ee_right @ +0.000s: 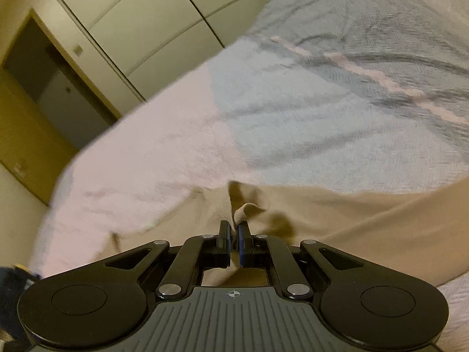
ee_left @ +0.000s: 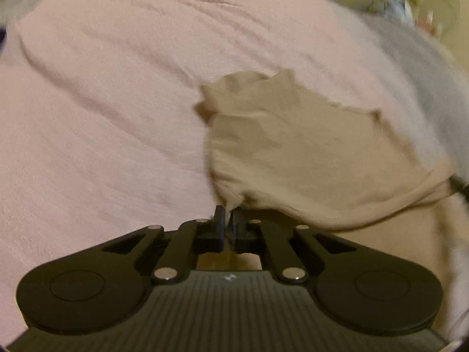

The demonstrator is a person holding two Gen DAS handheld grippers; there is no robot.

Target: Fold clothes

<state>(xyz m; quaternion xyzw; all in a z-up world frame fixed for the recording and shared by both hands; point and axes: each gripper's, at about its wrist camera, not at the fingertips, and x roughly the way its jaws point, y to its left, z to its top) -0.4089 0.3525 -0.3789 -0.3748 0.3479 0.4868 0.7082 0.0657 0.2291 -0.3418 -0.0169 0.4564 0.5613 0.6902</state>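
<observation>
In the left wrist view the left gripper (ee_left: pixel 229 215) has its two black fingers drawn almost together, with only a thin slit between them, and a pinch of the beige garment (ee_left: pixel 307 158) is caught in that slit. From the pinch the cloth fans out toward 1 and 2 o'clock, bunched and creased, with a ragged upper edge and a rolled hem running off toward 3 o'clock. It lies over the pink bedsheet (ee_left: pixel 102 102), which fills the view from 9 round to 12 o'clock; a grey blanket (ee_left: pixel 410 67), blurred, shows at about 2 o'clock. In the right wrist view the right gripper (ee_right: pixel 233 230) is likewise nearly closed, its blue-padded fingers clamped on a ribbed, paler edge of the same beige garment (ee_right: pixel 366 220), which stands up as a small folded tuft just above the fingertips at 12 o'clock. The rest of the cloth stretches away toward 3 o'clock. Beyond it the pink bedsheet (ee_right: pixel 146 158) lies at 10 o'clock and the grey blanket (ee_right: pixel 337 88) from 12 to 2 o'clock. Pale wardrobe doors (ee_right: pixel 140 20) and a dark doorway (ee_right: pixel 49 76) are at 10 and 11 o'clock.
</observation>
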